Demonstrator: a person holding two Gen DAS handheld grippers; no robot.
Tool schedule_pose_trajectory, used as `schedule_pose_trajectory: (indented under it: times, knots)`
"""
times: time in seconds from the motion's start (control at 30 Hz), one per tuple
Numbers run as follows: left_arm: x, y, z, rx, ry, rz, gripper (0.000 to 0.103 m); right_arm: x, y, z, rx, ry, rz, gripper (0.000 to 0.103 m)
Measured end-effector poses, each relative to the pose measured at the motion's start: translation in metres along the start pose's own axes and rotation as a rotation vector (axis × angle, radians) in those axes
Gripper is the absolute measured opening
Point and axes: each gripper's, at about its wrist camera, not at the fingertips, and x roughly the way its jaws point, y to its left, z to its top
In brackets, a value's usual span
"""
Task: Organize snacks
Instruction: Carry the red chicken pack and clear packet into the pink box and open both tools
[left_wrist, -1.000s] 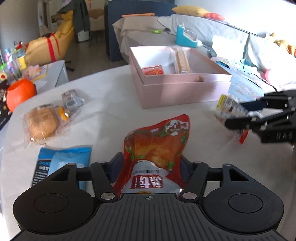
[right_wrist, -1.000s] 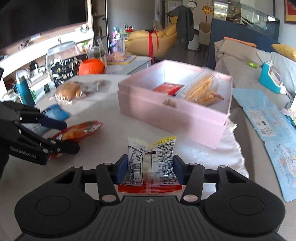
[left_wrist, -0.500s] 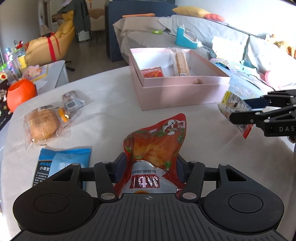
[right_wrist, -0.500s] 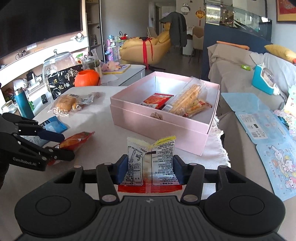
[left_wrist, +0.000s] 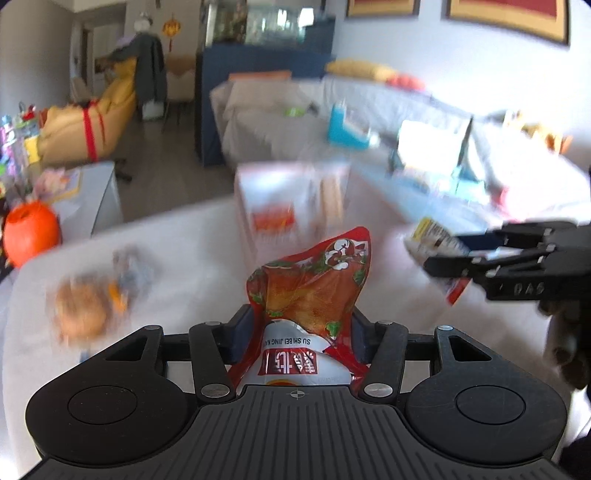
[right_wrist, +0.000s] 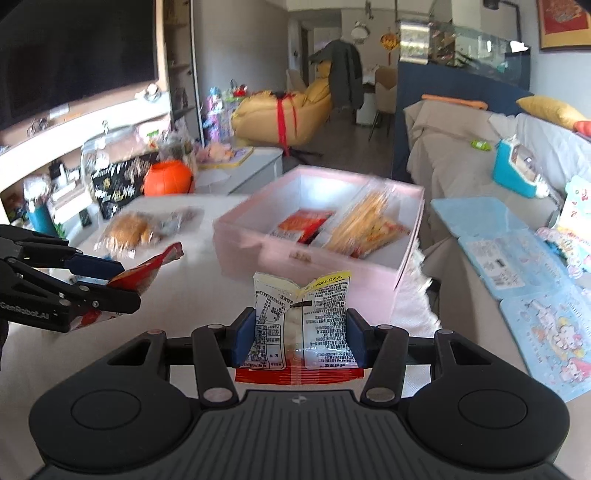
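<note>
Sofa-side white table (right_wrist: 207, 295) carries the pink box (right_wrist: 332, 266) mid-frame. Left gripper (left_wrist: 301, 321), jaws clenched on the red pouch (left_wrist: 314, 284); right gripper (right_wrist: 301, 338) grasps the white packet (right_wrist: 303, 314). Carrying step; next, lower each into the box.

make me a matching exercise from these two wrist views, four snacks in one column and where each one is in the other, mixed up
Things:
1. red foil chicken snack pouch
2. white printed snack packet with red bottom edge
3. round bun in clear wrapper
4. long pack of pale biscuit sticks

Places:
A. lying on the white table, left of the box
B. clamped in the left gripper
C. inside the open pink cardboard box
D. clamped in the right gripper

Pairs: 1-B, 2-D, 3-A, 4-C
</note>
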Motion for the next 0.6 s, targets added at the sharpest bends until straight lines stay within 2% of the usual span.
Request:
schedule_pose_trajectory:
  times: [0.1,0.17,0.2,0.27,0.3,0.37,0.43,0.53,0.6]
  knots:
    - [-0.001,0.002,0.041,-0.052,-0.126,-0.064,0.060,-0.012,-0.009,0.026,0.017,-0.074,-0.012,0.051]
    - [0.012,0.011,0.072,-0.149,-0.216,-0.166,0.067,-0.016,-0.015,0.054,0.029,-0.122,-0.024,0.051]
    - [0.023,0.017,0.083,-0.197,-0.243,-0.220,0.065,-0.015,-0.018,0.068,0.029,-0.137,-0.033,0.052]
    - [0.054,0.026,0.097,-0.250,-0.225,-0.300,0.063,-0.004,-0.024,0.095,0.017,-0.147,-0.054,0.074]
    - [0.070,0.029,0.101,-0.258,-0.187,-0.297,0.063,0.006,-0.027,0.105,0.002,-0.127,-0.061,0.088]
    - [0.088,0.032,0.101,-0.229,-0.137,-0.242,0.063,0.027,-0.035,0.114,0.003,-0.084,-0.107,0.089]
    - [0.087,0.038,0.091,-0.208,-0.135,-0.206,0.063,0.043,-0.040,0.112,0.006,-0.031,-0.117,0.089]
    - [0.072,0.061,0.068,-0.246,-0.116,-0.156,0.063,0.053,-0.044,0.094,0.043,0.013,-0.063,0.089]
    - [0.059,0.078,0.049,-0.260,-0.089,-0.057,0.063,0.058,-0.044,0.082,0.068,0.040,-0.039,0.089]
